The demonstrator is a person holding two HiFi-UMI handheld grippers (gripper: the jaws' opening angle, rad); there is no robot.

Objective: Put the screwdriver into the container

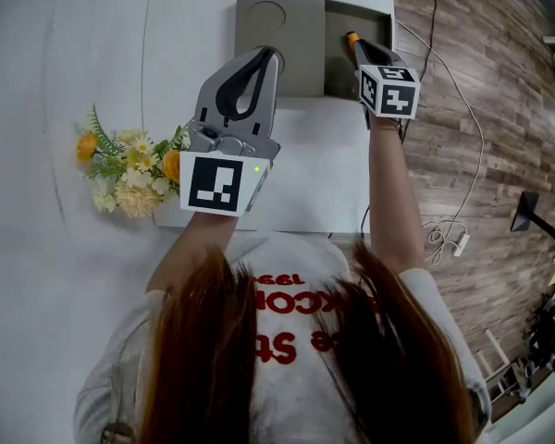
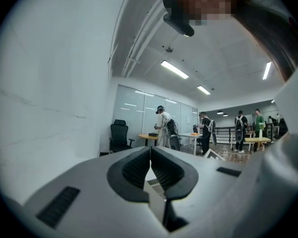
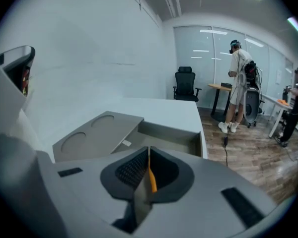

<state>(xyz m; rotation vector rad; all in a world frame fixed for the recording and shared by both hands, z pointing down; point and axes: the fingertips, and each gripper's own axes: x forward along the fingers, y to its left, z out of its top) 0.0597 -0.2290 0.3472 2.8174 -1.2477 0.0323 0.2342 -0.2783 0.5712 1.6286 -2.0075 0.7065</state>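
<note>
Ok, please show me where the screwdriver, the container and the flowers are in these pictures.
screwdriver (image 3: 151, 178): right gripper view, on its orange part between the jaws.
container (image 1: 301, 63): head view, on its flat grey lid.
flowers (image 1: 134, 172): head view, on the pale blossoms in the middle.
</note>
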